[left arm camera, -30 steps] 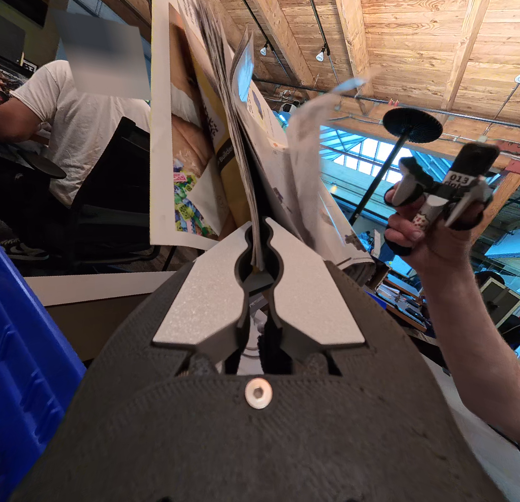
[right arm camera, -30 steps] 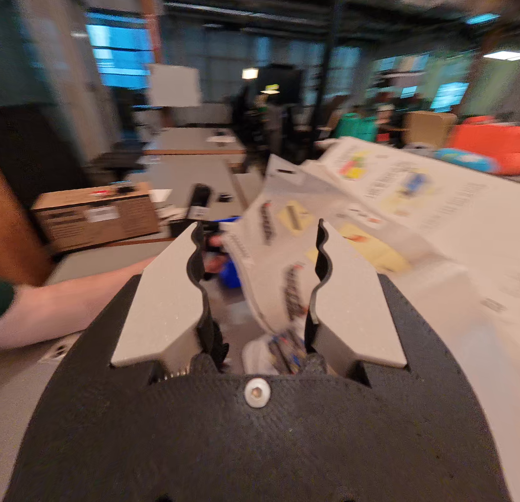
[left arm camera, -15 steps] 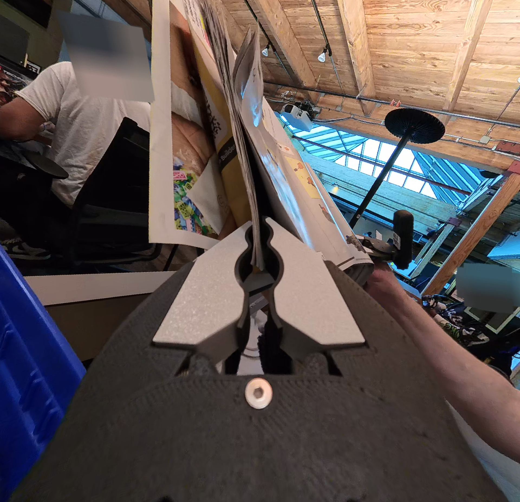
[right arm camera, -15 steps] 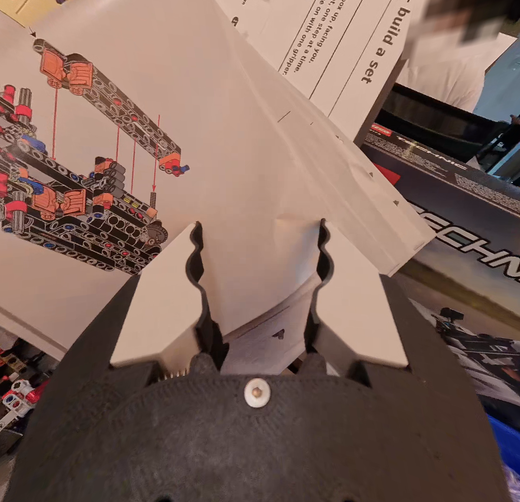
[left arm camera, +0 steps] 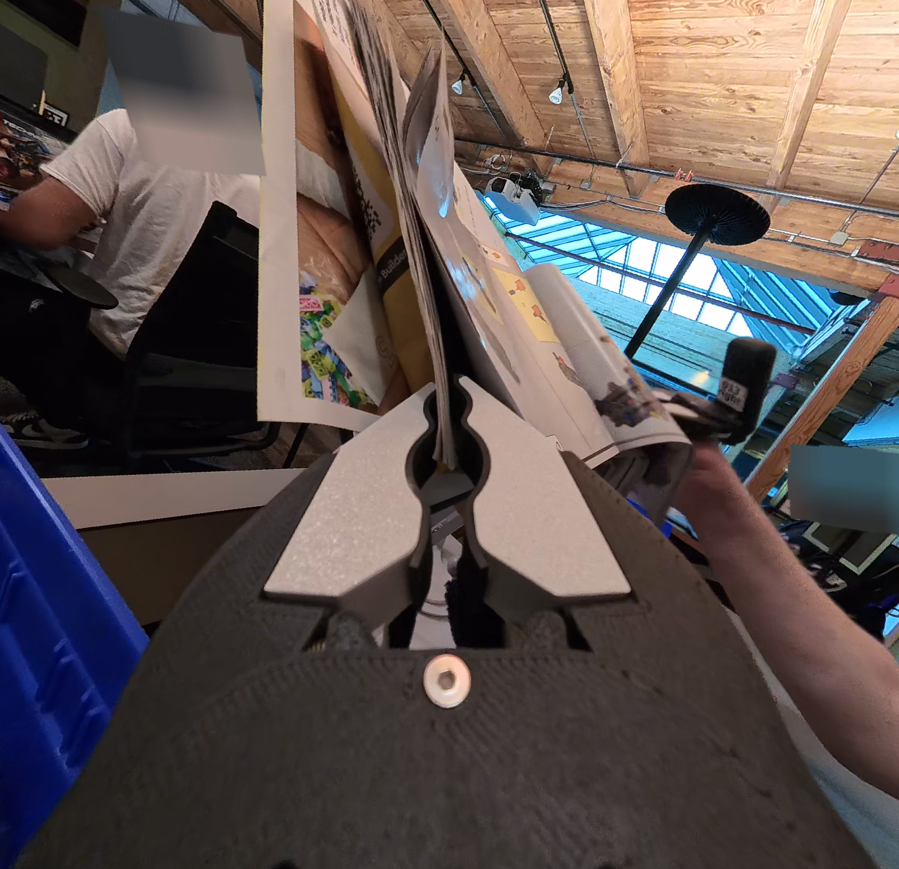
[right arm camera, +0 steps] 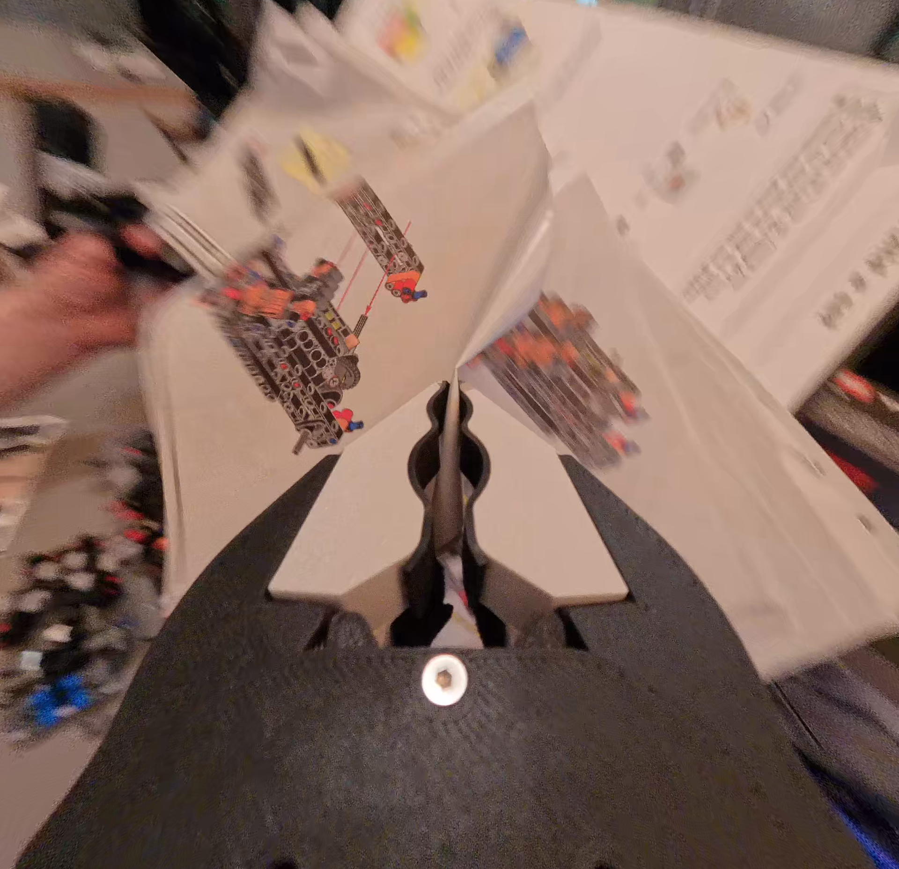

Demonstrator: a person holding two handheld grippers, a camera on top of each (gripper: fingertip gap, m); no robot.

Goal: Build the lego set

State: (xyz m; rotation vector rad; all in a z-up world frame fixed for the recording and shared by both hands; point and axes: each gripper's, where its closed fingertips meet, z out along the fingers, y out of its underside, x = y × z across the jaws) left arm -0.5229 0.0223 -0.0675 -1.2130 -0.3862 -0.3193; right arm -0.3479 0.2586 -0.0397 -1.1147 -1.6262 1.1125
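Observation:
My left gripper is shut on the lower edge of the Lego instruction booklet and holds it upright, pages fanning to the right. My right gripper is shut on a single page that shows a drawing of a black and orange assembly. In the left wrist view the right gripper sits at the outer edge of the open pages. The right wrist view is blurred; the hand with the left gripper shows at the booklet's left edge.
A blue bin stands at the left. A person in a white shirt sits behind by a black chair. Loose Lego pieces lie lower left. A printed sheet and a dark box stand to the right. Some 30 cm of space lies between my two pairs of fingers.
My right gripper came down from the air to the booklet, went open around a page and has now shut on it. My left gripper has kept its hold on the booklet.

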